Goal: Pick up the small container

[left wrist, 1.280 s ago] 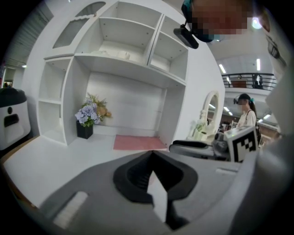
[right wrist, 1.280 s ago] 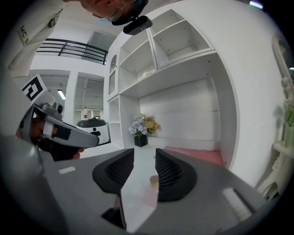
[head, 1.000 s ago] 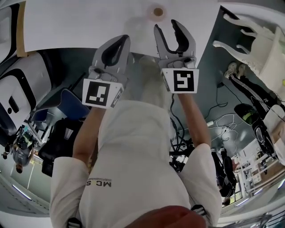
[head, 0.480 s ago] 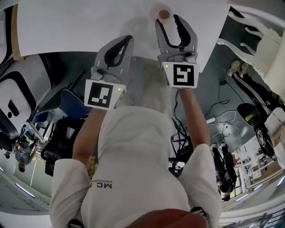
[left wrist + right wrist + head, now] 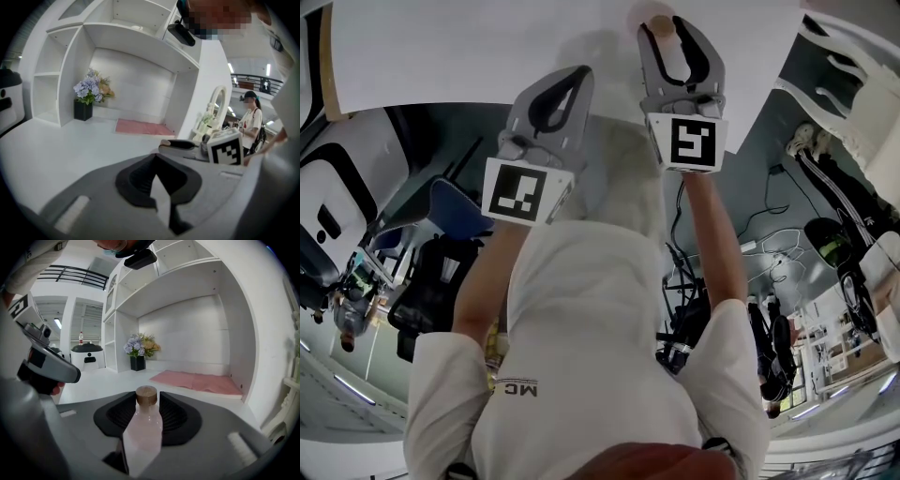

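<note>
The small container (image 5: 660, 22) is a pale pink bottle with a brown round cap, standing on the white tabletop (image 5: 487, 47). In the right gripper view the container (image 5: 143, 427) stands upright between the two dark pads, its cap level with their far ends. My right gripper (image 5: 667, 28) (image 5: 147, 395) reaches around it and its jaws are closing, the pads close along the bottle's sides without a clear squeeze. My left gripper (image 5: 570, 82) (image 5: 157, 157) hangs beside it to the left, shut and with nothing in it.
A white shelf unit rises at the back of the table with a flower vase (image 5: 138, 359) (image 5: 84, 110) and a pink mat (image 5: 197, 380) in its niche. A white chair (image 5: 862, 75) stands off the table's right side. A person (image 5: 251, 122) stands far behind.
Both grippers moved forward over the table. The right one slid its jaws around the container, which stood ahead of the fingertips before, and the jaws narrowed.
</note>
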The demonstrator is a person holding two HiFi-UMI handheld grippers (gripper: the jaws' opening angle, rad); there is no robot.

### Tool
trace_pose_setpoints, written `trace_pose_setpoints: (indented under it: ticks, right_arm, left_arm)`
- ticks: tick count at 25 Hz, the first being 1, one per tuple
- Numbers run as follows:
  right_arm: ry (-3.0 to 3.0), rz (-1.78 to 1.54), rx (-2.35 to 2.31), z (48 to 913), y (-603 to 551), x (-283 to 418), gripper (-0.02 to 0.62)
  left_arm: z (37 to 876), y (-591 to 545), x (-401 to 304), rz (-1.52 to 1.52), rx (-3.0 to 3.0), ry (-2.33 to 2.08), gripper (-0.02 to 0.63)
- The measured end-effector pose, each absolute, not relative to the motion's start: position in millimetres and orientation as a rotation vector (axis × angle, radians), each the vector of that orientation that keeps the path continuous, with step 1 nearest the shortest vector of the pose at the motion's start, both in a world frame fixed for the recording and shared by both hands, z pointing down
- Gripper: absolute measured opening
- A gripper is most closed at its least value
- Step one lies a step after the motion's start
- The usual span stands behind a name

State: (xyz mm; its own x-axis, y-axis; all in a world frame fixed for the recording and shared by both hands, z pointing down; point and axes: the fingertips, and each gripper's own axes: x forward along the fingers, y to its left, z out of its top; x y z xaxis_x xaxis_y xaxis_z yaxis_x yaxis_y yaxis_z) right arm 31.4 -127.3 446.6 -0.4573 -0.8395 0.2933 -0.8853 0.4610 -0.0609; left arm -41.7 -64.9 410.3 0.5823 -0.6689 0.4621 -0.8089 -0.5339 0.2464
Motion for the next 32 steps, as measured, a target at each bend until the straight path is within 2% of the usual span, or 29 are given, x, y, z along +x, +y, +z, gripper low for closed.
trace_pose_setpoints:
  ticks: [4, 16, 32]
  right_arm:
    - [-2.497, 0.261, 1.484, 446.2, -129.0, 28.8, 0.127]
    - [-2.485, 0.322, 1.39, 451.0, -118.9, 29.2, 0.126]
    - [-2.544, 0.3, 1.336, 396.4, -84.7, 52.6, 0.126]
  left_arm:
    - [410.4, -63.0, -40.1, 0.439, 2.381, -1.183, 0.002]
    - [409.3, -56.1, -37.2, 0.445, 2.395, -1.173, 0.002]
    - [377.5, -55.7, -25.9, 0.397, 2.454, -1.186, 0.0]
